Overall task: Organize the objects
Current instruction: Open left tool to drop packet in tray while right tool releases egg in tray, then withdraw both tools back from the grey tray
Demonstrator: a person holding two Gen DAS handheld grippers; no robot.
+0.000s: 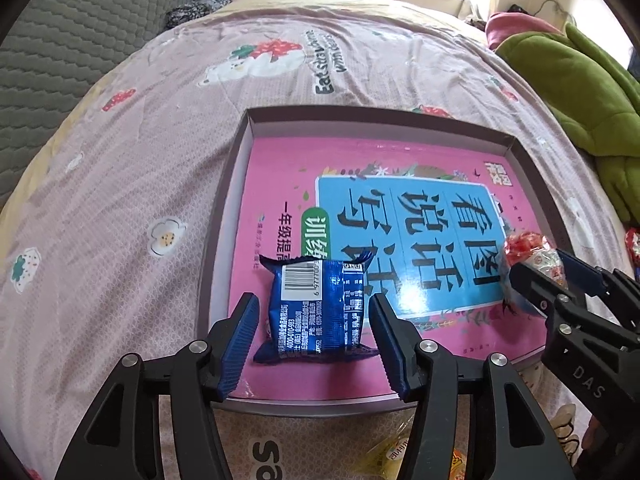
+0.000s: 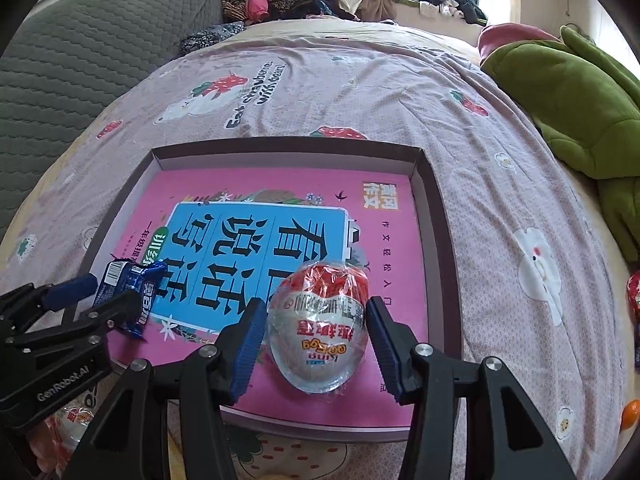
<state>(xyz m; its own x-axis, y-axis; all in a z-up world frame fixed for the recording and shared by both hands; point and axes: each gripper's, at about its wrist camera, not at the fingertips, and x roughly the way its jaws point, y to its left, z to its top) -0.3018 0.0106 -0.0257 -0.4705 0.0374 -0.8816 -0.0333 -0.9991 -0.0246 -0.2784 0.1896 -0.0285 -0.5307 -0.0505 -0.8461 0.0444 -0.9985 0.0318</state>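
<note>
A shallow purple-grey tray (image 1: 360, 114) (image 2: 280, 144) lies on the bed with a pink book (image 1: 272, 184) (image 2: 280, 184) flat inside it. A blue snack packet (image 1: 316, 308) (image 2: 128, 280) rests on the book's near left part. My left gripper (image 1: 316, 304) (image 2: 108, 296) straddles it, open, with a small gap at each pad. A foil-wrapped red and silver egg (image 2: 320, 332) (image 1: 528, 248) stands on the book's near right part. My right gripper (image 2: 316, 304) (image 1: 538, 264) is shut on it, both pads against its sides.
A green plush blanket (image 1: 580, 92) is heaped at the right and a grey quilted cushion (image 1: 80, 40) at the left. Clothes are piled at the back. Loose snacks lie by the near edge: a yellow packet (image 1: 392, 456), another egg (image 2: 74, 420), a red item (image 2: 634, 292).
</note>
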